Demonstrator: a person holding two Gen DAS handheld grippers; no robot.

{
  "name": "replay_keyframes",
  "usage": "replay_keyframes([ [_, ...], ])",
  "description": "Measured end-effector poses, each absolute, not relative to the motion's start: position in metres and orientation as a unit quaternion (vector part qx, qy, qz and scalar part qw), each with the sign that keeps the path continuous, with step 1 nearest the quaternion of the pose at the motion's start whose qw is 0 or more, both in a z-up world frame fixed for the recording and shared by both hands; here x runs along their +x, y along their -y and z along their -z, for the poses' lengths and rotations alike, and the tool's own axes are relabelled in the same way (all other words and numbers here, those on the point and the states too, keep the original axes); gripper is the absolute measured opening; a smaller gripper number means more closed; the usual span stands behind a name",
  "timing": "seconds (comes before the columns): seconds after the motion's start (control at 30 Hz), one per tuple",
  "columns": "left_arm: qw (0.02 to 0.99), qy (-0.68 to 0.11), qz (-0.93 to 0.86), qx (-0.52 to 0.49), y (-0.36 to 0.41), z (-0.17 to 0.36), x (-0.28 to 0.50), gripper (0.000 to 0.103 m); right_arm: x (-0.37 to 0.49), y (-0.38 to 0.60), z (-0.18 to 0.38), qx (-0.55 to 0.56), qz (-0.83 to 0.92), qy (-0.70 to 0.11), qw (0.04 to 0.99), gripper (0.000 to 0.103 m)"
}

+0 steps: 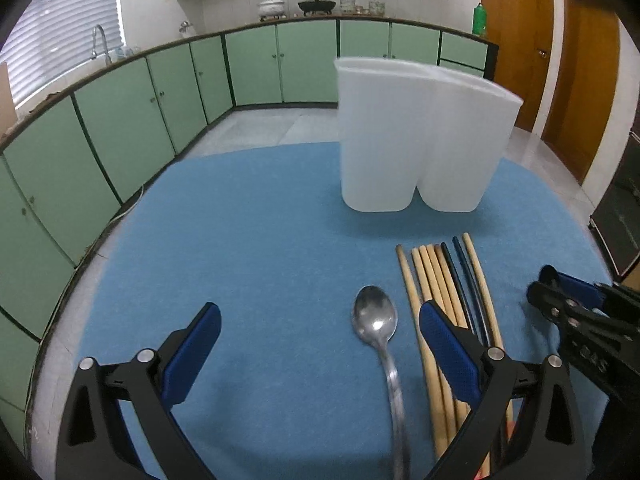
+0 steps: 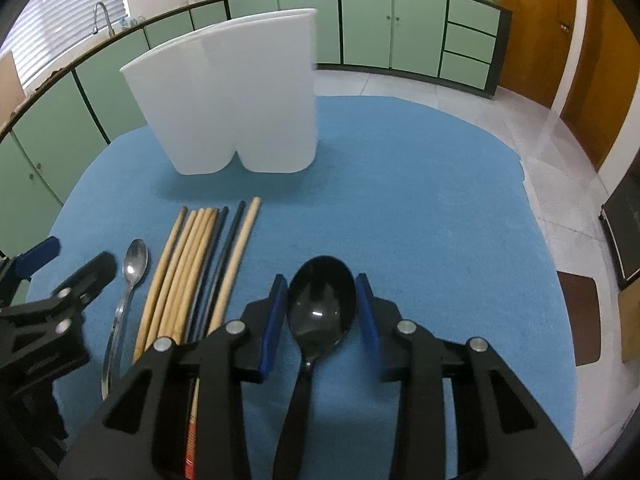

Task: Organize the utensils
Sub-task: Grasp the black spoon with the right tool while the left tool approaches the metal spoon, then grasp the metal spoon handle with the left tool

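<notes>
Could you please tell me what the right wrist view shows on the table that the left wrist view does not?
Only the right wrist view shows the black spoon, lying between the open fingers of the right gripper. Only the left wrist view shows the left gripper with both fingers spread wide over the metal spoon. Both show that spoon, the chopsticks, the white holder and the blue mat.

left gripper (image 1: pixel 320 354): low, blue-padded jaws spread wide | right gripper (image 2: pixel 322 316): low, jaws narrowly parted
</notes>
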State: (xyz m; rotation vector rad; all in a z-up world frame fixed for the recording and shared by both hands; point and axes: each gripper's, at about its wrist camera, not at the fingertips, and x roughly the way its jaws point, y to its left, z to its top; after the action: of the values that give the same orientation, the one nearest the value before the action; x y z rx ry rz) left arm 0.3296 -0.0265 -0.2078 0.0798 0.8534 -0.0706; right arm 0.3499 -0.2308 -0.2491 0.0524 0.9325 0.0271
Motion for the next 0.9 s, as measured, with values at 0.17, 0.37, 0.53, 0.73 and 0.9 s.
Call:
replay_keyframes([
  [0.17,0.898,-0.438,0.023,0.039,0.032,0.222,0.349,0.097,0.348,0.236,0.260,0.040,-0.012,-0.459,0.888,0.033],
  [0.37,0.886,-0.462,0.017,0.034,0.026,0.234,0.367,0.096,0.346,0.230,0.264,0.027,-0.014,-0.453,0.891,0.034],
  [0.53,0.885,-0.464,0.017,0.028,0.023,0.236,0.376,0.098,0.346,0.229,0.264,0.024,-0.016,-0.454,0.891,0.034],
  [0.73,0.886,-0.463,0.020,0.017,0.017,0.233,0.379,0.086,0.351,0.229,0.262,0.026,-0.020,-0.465,0.885,0.036],
  [0.9,0.889,-0.456,0.046,0.010,0.024,0.228,0.371,0.039,0.355,0.229,0.260,0.024,-0.022,-0.469,0.882,0.034],
])
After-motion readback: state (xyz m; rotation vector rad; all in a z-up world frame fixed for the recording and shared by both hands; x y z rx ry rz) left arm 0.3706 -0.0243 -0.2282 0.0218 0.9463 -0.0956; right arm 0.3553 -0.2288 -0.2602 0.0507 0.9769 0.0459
